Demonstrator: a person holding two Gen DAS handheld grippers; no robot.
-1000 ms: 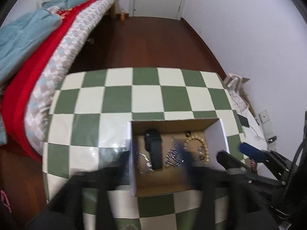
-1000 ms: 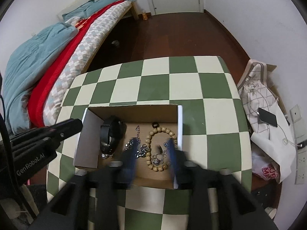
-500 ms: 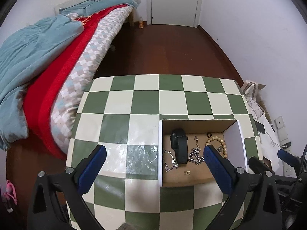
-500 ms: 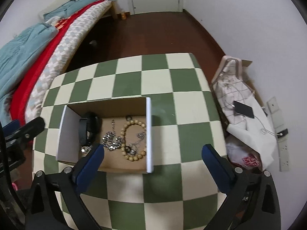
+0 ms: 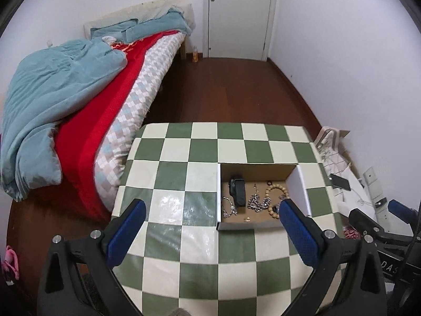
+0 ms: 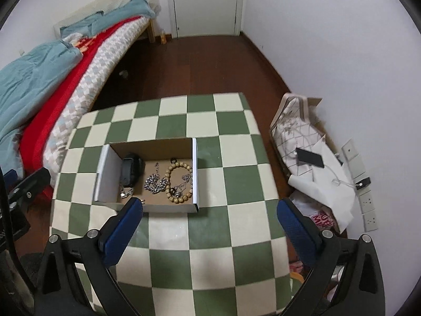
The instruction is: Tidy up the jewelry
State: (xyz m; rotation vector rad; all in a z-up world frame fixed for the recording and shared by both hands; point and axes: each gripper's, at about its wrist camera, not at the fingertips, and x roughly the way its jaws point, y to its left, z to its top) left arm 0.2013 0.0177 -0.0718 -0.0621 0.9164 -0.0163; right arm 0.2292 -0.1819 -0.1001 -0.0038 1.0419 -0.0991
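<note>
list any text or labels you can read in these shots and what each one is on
"DAS": white letters on the black body of the right tool, cut off at the left wrist picture's edge, so only part of a word.
Red and white package on the floor beside the table: large letters, too blurred and crumpled to read.
Black watch in the cardboard box: no readable marking.
Nothing else carries legible text.

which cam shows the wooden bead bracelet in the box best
The right wrist view: the tan wooden bead bracelet shows as a full loop on the open cardboard box floor. In the left wrist view the bracelet is smaller and the left gripper's blue fingertip overlaps its near edge.
</note>
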